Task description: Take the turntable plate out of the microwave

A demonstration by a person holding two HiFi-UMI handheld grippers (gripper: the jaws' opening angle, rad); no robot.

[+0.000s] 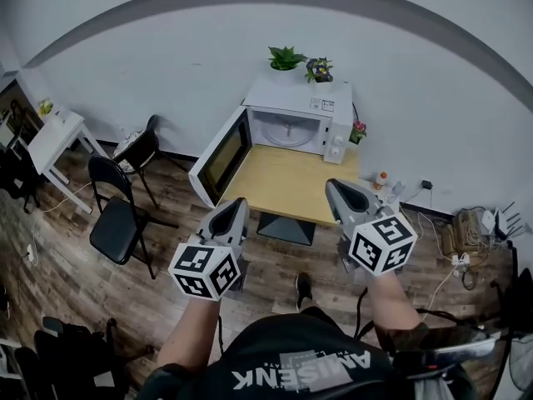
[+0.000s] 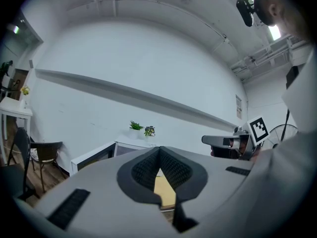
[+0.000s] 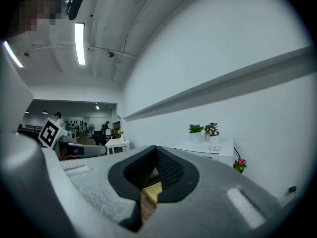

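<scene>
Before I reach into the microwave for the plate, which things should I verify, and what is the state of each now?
1. Microwave door open: ok.
2. Plate in view inside: ok.
3. Bare room on the table to set the plate down: ok.
4. Left gripper open for a grasp: not ok, shut and empty.
5. Right gripper open for a grasp: not ok, shut and empty.
6. Plate free to lift off its hub: cannot tell.

Bright ceiling lt (image 3: 79, 43), fisheye edges, maybe soft
</scene>
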